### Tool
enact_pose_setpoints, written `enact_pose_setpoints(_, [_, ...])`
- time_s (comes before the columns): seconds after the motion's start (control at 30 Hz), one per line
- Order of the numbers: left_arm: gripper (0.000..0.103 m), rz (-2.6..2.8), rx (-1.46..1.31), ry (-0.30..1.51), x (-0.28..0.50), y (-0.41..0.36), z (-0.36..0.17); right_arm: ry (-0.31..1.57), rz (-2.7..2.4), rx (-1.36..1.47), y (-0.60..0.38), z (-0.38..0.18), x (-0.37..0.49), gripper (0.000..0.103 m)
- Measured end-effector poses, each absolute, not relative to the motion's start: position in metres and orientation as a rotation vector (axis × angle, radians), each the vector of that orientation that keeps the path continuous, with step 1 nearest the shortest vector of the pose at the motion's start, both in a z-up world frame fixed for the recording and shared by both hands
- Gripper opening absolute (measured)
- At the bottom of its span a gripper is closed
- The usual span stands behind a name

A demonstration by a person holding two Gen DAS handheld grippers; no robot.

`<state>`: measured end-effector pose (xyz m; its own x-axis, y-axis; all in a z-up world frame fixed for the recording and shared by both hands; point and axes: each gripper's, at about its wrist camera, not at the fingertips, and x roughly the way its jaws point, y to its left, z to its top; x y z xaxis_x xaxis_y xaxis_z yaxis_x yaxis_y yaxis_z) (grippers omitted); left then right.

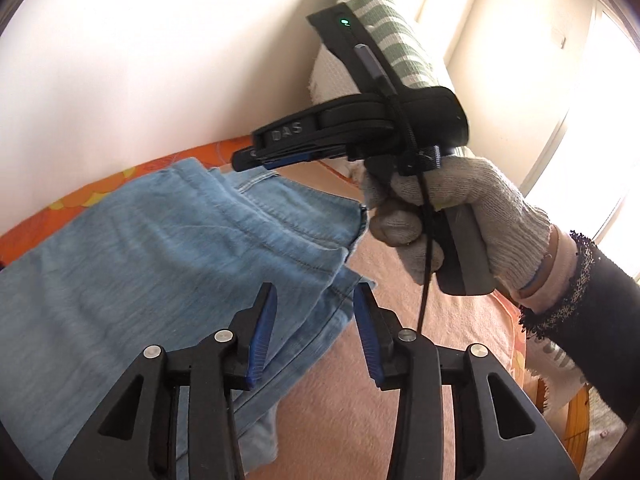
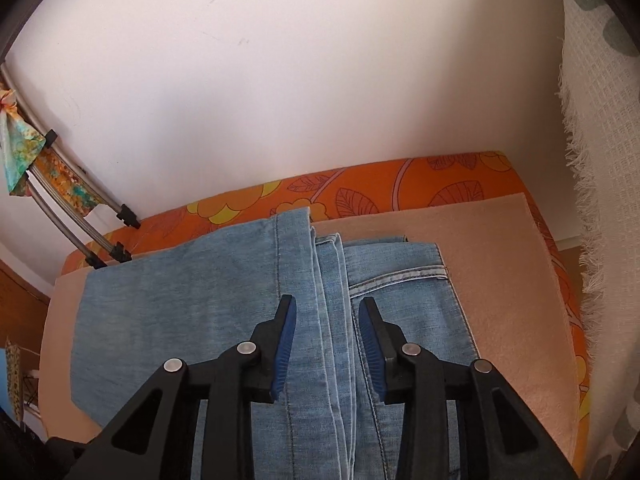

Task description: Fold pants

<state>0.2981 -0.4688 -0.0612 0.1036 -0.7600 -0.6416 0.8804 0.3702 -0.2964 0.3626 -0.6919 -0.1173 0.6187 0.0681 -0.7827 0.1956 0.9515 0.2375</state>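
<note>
Two sets of tongs, left gripper (image 1: 316, 332) and right gripper (image 2: 327, 346), seen partly open and empty above light-blue pants (image 2: 224, 304) folded in layers on a peach blanket (image 2: 508, 280). Best done next by pinching every stacked edge together, keeping hems aligned.
</note>
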Motion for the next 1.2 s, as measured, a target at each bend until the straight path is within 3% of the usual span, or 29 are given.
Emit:
enact_pose_setpoints(0.27, [0.038, -0.861, 0.162, 0.827, 0.332, -0.324, -0.062, 0.891, 0.084, 0.205, -0.598, -0.099, 0.355, 0.039])
enact_pose_setpoints(0.53, [0.042, -0.608, 0.041, 0.949, 0.362, -0.215, -0.104, 0.915, 0.252, 0.174, -0.495, -0.099, 0.366, 0.043])
enact_pose_setpoints(0.63, [0.052, -0.596, 0.022, 0.964, 0.364, -0.206, -0.112, 0.913, 0.297, 0.16, -0.453, -0.094, 0.375, 0.054])
enact_pose_setpoints(1.1, [0.052, -0.619, -0.195, 1.021, 0.372, -0.183, -0.147, 1.043, 0.312, 0.064, -0.301, -0.113, 0.452, 0.065])
enact_pose_setpoints(1.2, [0.045, -0.65, -0.237, 0.997, 0.369, -0.18, -0.149, 1.098, 0.277, 0.074, -0.288, -0.125, 0.474, 0.065])
